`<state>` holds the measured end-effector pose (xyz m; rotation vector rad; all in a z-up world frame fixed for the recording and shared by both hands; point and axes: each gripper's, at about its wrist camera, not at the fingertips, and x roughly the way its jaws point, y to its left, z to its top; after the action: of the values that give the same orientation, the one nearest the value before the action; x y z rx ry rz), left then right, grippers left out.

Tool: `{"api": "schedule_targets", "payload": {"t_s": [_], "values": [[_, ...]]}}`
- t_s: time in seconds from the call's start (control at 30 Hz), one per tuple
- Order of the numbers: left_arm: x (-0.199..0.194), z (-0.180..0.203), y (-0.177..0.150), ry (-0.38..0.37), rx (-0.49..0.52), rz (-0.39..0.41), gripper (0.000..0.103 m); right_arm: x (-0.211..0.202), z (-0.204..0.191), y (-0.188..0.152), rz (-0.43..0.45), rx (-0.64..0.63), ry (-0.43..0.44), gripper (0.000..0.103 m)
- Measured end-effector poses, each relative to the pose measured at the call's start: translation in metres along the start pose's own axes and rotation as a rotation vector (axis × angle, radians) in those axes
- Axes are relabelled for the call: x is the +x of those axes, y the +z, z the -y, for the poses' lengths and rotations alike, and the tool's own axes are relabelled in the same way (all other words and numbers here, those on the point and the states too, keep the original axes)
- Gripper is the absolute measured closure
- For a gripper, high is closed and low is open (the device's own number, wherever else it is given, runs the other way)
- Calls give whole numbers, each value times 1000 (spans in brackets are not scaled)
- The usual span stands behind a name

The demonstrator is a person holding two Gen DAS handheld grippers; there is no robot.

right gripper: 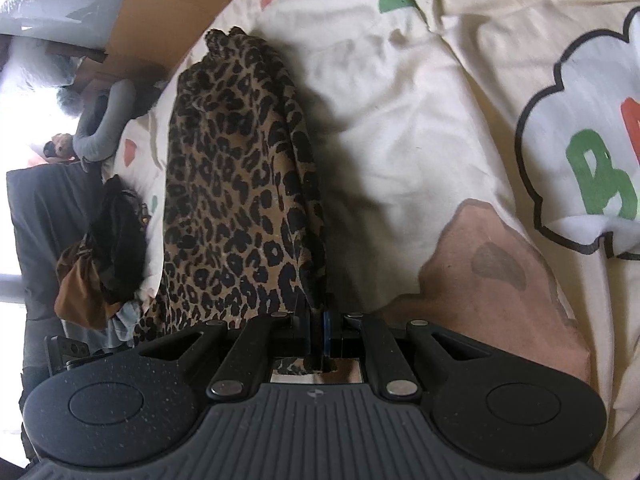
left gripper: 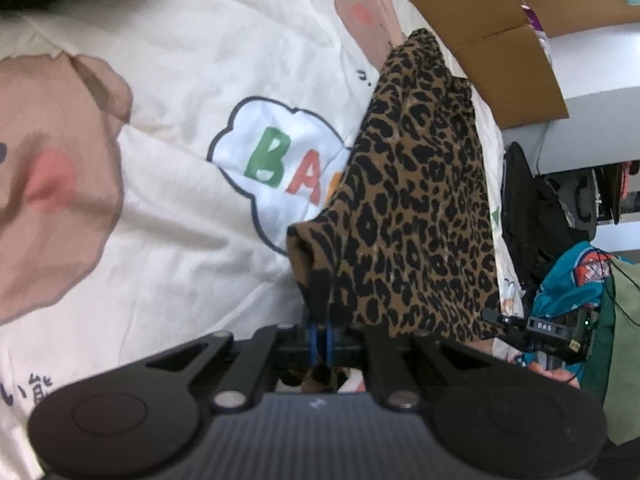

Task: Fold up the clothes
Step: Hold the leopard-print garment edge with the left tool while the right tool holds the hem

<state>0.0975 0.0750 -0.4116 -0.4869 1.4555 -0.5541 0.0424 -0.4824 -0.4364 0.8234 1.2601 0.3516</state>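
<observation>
1. Left wrist view: the left gripper [left gripper: 322, 312] is pinching a corner of the leopard-print garment [left gripper: 416, 208], its two fingers pressed together on the cloth. The garment is hanging in a long drape above the cartoon bedspread [left gripper: 168, 92], just beside the printed speech cloud [left gripper: 276, 160]. Its long axis is running away from the gripper toward the cardboard box [left gripper: 500, 52], narrowing to a bunched far end. A second black device [left gripper: 532, 326] is showing beyond the garment's near edge, probably the other gripper.

2. Right wrist view: the right gripper [right gripper: 319, 320] is likewise clamping the garment [right gripper: 236, 184], fingers closed on an edge. The cloth is stretching ahead from the fingers, its far tip pointing at the box [right gripper: 160, 12], and is casting a shadow on the bedspread [right gripper: 400, 120].

3. Judging the step: both grippers are holding the garment up by one end, which fits either spreading it out or carrying a fold over. The pictures are not settling which, nor what the next move needs.
</observation>
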Motion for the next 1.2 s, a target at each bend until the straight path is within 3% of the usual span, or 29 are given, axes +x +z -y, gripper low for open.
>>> {"api": "schedule_targets", "payload": {"t_s": [0.3, 0.67, 0.9, 1.2], "values": [[-20, 4, -14, -23, -28, 28, 99, -4, -1, -5, -16, -4, -6, 100], [-39, -2, -37, -66, -79, 4, 99, -31, -7, -27, -54, -8, 19, 100], [-31, -6, -26, -77, -86, 19, 99, -18, 2, -19, -42, 55, 37, 99], [-51, 12, -5, -146, -69, 83, 99, -29, -18, -1, 10, 18, 89, 99]]}}
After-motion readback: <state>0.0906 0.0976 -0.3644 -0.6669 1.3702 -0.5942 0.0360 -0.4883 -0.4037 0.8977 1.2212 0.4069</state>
